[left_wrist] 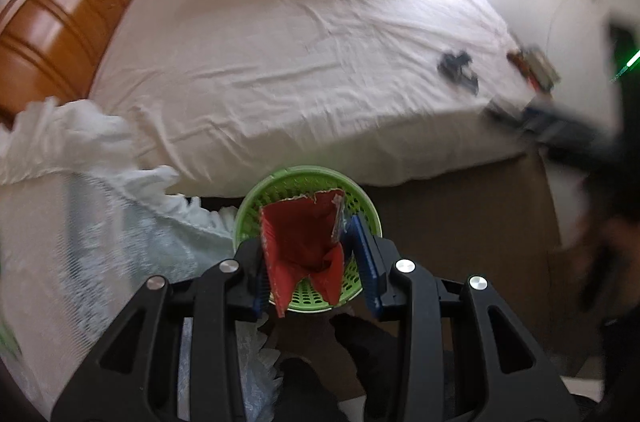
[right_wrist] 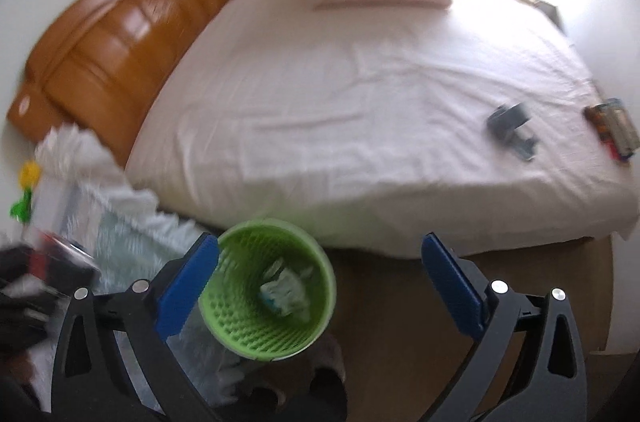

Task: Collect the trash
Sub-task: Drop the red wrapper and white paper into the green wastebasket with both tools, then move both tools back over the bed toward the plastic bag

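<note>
So we've got a red wrapper [left_wrist: 304, 246] pinched in our left gripper [left_wrist: 316, 254], jaws partly closed on it, the blue pad on one side pressing the crumpled edge while the other pad sits just beside the far edge. It hangs right over the mouth of the green bin [left_wrist: 308, 206], which shows straight below and a bit ahead of the jaws. We'd call this the drop step: the wrapper is lined up over the bin but not let go yet.

Our right gripper [right_wrist: 320, 282] is wide open with nothing between the pads. The green bin [right_wrist: 268, 286] sits between its jaws but closer to the left-side pad, and there's already a whitish crumpled scrap [right_wrist: 288, 290] lying at the bottom.

Next move, we reckon, is simply opening the left jaws and letting the wrapper fall. It's light and stiff-ish, so it might cling to a pad or catch on the rim, so a little shake may help.

Farther out from the right jaws, on the bed [right_wrist: 360, 94], there's a dark bit of junk [right_wrist: 512, 128] and a small colourful packet [right_wrist: 612, 126] near the edge. Those look like the next pickups, and the empty right gripper is the obvious one to go for them. Both views are blurry, so we can't tell what those really are.
</note>
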Demonstrator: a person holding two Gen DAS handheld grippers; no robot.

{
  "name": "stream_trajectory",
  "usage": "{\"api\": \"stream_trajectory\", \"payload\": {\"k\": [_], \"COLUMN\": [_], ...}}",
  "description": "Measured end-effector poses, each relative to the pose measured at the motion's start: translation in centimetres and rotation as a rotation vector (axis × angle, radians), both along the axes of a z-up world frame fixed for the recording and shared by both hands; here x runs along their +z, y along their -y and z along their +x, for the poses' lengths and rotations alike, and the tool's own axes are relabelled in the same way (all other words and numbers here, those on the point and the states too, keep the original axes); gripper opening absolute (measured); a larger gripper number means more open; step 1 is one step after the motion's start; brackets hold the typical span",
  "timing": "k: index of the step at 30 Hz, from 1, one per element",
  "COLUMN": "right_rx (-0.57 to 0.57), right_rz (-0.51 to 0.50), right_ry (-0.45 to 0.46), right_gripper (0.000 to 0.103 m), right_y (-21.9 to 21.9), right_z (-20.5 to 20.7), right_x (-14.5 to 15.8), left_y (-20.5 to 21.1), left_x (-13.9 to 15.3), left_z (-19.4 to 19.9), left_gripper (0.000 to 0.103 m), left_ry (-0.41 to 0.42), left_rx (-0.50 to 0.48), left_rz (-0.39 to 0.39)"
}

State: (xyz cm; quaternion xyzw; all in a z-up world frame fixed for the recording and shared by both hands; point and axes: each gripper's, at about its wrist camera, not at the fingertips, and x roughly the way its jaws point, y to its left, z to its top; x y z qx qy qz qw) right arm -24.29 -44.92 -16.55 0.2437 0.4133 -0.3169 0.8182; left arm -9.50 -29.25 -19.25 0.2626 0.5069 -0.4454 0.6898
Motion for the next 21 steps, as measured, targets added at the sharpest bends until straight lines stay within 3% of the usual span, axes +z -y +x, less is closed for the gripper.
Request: {"api": "stream_trajectory", "payload": {"k": [3, 4, 7, 9, 12, 15, 21], "right_rx": [-0.048, -0.055, -0.07, -0.068, -0.055, -0.031, 0.08], "right_rz": [-0.019, -0.018, -0.019, -0.017, -0.002, 0.007, -0.02], "right_ry": [0.034, 0.043, 0.058, 0.049, 0.042, 0.045, 0.092], "right_gripper": [0.101, 0.101, 0.101, 0.101, 0.101, 0.101, 0.101], "right_y": [1.2, 1.4, 1.7, 1.8, 1.8, 1.3, -1.0], "right_z": [-2.2, -2.7, -3.7, -3.9, -3.6, -2.7, 1.3], "right_x": [2.2, 2.5, 3.0, 2.9, 2.6, 2.6, 4.8], "left_y": [2.0, 2.6, 3.6, 3.8, 3.7, 3.1, -0.1], "left_x": [-3.4, -4.7, -8.4, -10.1, -11.8, -11.0, -2.1], "left_z": [-1.3, -1.7, -2.4, -2.5, -2.3, -1.8, 0.9], "left_gripper": [0.036, 0.042, 0.075, 0.084, 0.085, 0.085, 0.091], "left_ry": [-0.009, -0.019, -0.035, -0.039, -0.061, -0.052, 0.02], "left_rx": [-0.054, -0.071, -0.079, -0.068, -0.043, -0.011, 0.118], "left_rz": [0.062, 0.085, 0.143, 0.162, 0.201, 0.179, -0.018]}}
